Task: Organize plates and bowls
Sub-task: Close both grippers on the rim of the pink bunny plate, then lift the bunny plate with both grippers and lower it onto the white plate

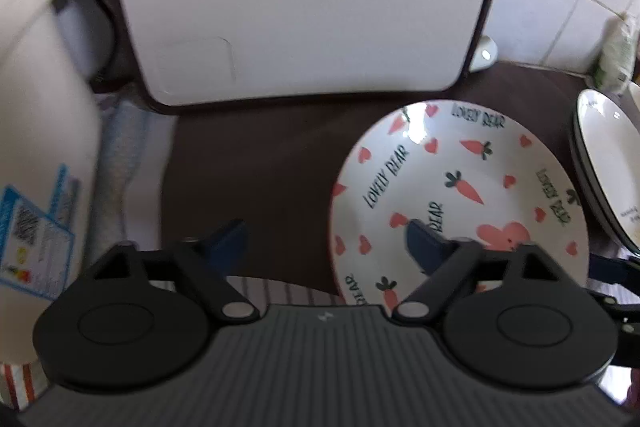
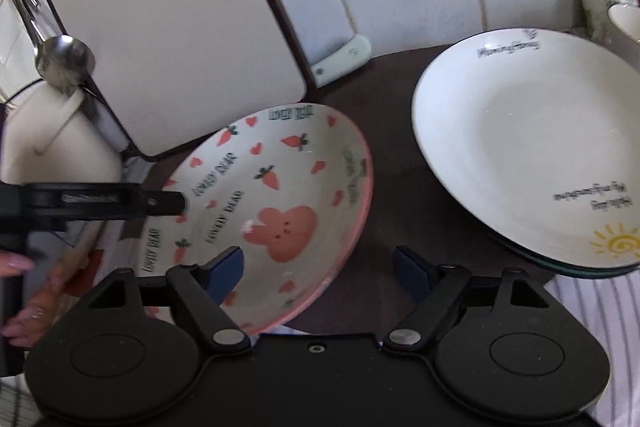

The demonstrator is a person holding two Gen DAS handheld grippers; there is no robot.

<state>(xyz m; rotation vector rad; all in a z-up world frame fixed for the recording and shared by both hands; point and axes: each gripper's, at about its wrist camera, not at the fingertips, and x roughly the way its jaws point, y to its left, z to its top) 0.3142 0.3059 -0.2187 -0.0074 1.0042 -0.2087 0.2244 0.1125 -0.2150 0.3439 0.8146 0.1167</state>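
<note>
Nearest, left gripper point(image 1: 326, 241) with jaws spread, grasping nothing, right finger point(image 1: 426, 245) over the near-left rim of the carrot-and-rabbit bowl point(image 1: 440, 167). Farther left, cream jug point(image 2: 52, 143) and upright white board point(image 2: 160, 27). Centre, bowl resting on dark countertop point(image 2: 400, 187). Right gripper point(image 2: 318, 271) likewise released, straddling the bowl's near-right rim without contact. Far right, stacked white plates point(image 2: 520, 131) apart from the bowl.

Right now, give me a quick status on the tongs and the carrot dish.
Left tongs open, right tongs open, both straddling opposite rims. Carrot dish on counter, not gripped. White plates stacked close on the right; cutting board propped behind.
</note>
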